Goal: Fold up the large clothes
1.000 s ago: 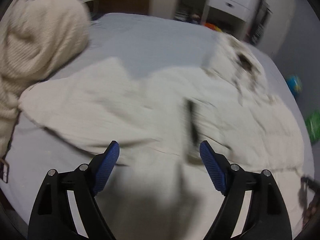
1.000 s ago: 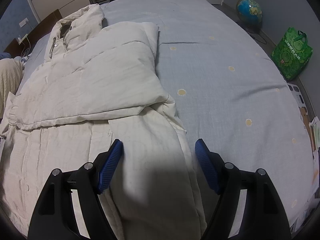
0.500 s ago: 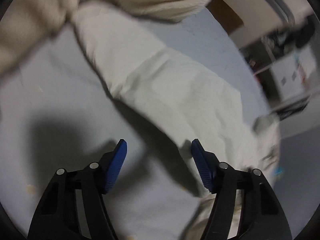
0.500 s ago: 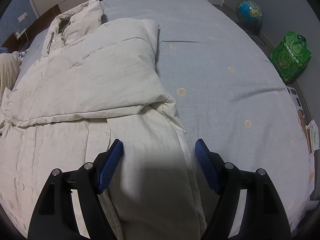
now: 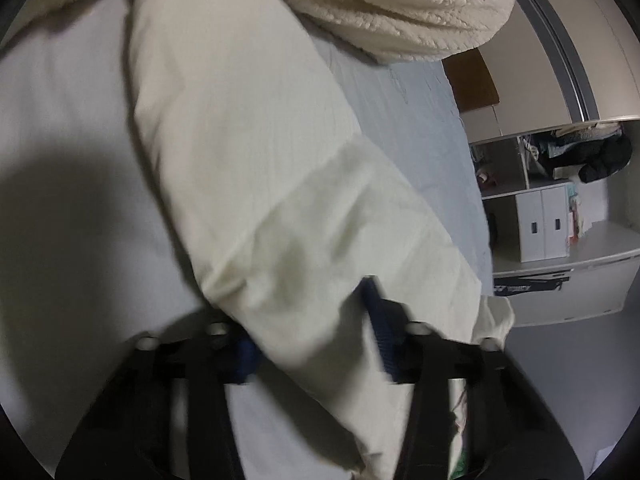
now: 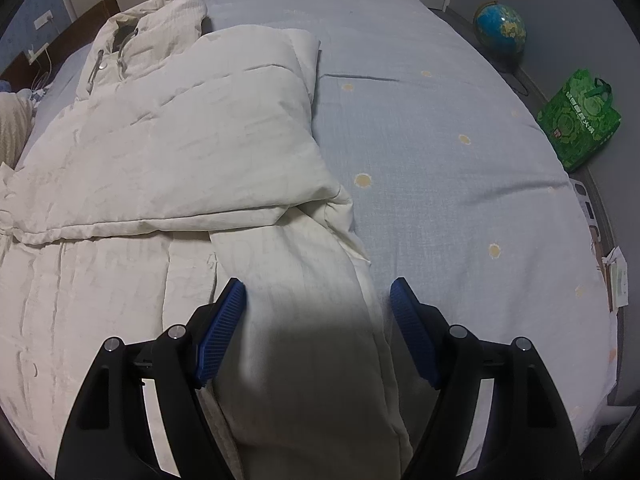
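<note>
A large cream padded coat (image 6: 168, 152) lies on the blue-grey bed (image 6: 440, 160), hood at the far left, one sleeve folded across the body. My right gripper (image 6: 318, 320) is open, its blue pads straddling the coat's right edge low on the body. In the left wrist view the coat's other sleeve (image 5: 280, 200) runs up the frame. My left gripper (image 5: 316, 340) is open with the sleeve lying between its blue pads (image 5: 380, 328); the left pad is mostly hidden by the fabric.
A cream knitted blanket (image 5: 400, 0) lies at the sleeve's far end. Shelves and white drawers (image 5: 544, 232) stand past the bed. A globe (image 6: 500, 28) and a green bag (image 6: 580, 120) sit on the floor to the right.
My left gripper has swung left and moved forward onto the sleeve, which now lies between its pads. My right gripper has stayed in place over the coat's edge.
</note>
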`<state>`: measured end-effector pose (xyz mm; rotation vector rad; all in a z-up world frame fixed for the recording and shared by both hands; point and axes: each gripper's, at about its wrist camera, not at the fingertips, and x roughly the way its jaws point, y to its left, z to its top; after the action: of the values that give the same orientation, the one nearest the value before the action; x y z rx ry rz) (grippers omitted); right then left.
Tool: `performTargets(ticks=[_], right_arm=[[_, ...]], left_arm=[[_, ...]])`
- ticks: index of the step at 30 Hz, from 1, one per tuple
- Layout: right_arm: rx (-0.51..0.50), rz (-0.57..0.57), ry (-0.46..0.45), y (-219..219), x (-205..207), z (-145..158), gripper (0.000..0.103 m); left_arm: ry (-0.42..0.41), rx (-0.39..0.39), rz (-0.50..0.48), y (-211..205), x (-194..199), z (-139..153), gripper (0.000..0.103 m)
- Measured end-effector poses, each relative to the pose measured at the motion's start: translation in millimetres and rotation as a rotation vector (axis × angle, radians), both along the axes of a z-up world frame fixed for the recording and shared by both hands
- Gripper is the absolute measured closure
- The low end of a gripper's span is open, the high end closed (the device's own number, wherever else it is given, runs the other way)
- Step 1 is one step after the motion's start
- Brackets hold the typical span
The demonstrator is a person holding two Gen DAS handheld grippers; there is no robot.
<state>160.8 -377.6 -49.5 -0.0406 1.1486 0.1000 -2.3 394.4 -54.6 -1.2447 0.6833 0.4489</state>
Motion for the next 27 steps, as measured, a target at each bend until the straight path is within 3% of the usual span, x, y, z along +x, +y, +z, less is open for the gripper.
performTargets(ticks=[3,5,7,13,20,27], right_arm=[[-0.005,0.001,0.004,1.5,0.8,-1.1,0.032],[-0.004,0.002,0.006,2.0,1.6,-1.5,0.032],[0.001,0.001,0.005,1.4,1.6,-1.3,0.032],[0.016,-0.004,-0.002,-0.3,-0.5,-0.5,0.032],[0.046,-0.015,-0.012,-5.6,-2.1,1.6,0.032],[0.093,-0.037,-0.021,-14.8,-4.1,4.4,0.032]], left_arm=[[0.019,0.107,-0.044,-5.2,6.0,17.1,0.094],[0.017,0.194,-0.066,-14.5,10.5,35.6,0.096],[-0.002,0.232,-0.065,-19.1,14.0,48.3,0.096],[-0.121,0.379,-0.097,-62.6,13.7,116.6,0.097],[-0.202,0.494,-0.206,-136.0,35.6,174.1,0.097],[-0.224,0.557,-0.286,-216.8,51.4,194.1,0.097]])
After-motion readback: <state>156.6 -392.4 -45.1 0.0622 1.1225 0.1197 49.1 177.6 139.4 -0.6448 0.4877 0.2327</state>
